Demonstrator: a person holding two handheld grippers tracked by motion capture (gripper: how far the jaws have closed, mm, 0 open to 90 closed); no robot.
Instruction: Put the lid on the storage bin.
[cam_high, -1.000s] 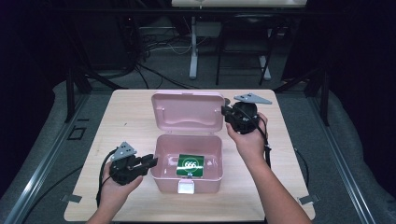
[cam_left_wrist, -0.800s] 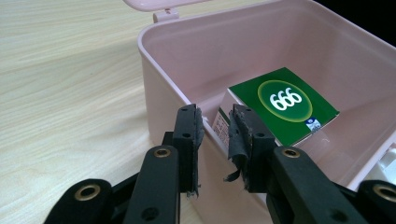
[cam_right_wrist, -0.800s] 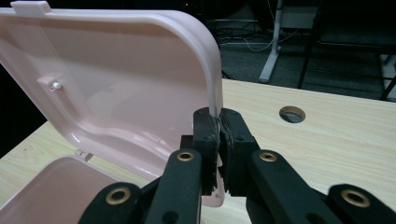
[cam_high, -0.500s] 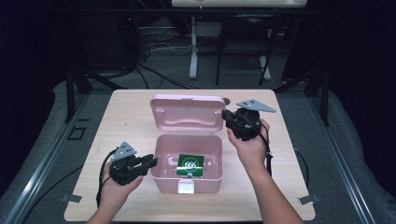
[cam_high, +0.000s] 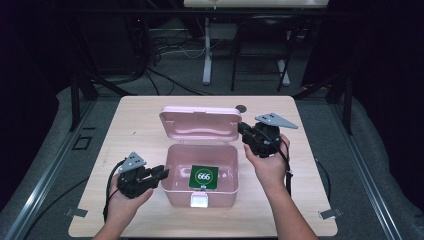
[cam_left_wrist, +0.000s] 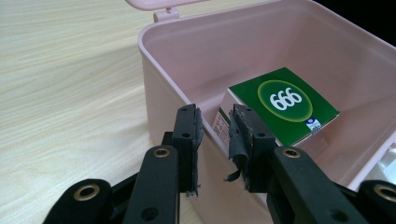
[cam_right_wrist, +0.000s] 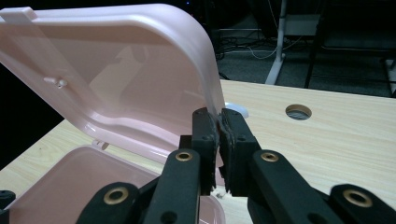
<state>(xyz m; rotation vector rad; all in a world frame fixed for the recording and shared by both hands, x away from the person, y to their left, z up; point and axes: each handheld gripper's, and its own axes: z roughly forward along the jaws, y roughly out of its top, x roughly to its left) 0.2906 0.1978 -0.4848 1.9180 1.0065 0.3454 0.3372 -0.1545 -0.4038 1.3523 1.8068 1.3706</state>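
Where right gripper (cam_right_wrist: 219, 140) pinches lid (cam_right_wrist: 116, 70) (edge hidden)

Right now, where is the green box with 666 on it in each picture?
High view: the green box lies inside the pink case, lower middle.
Left gripper view: right of centre, on the case floor, past the fingers.
Right gripper view: not in it.
Shared landmark: the raised pink lid.
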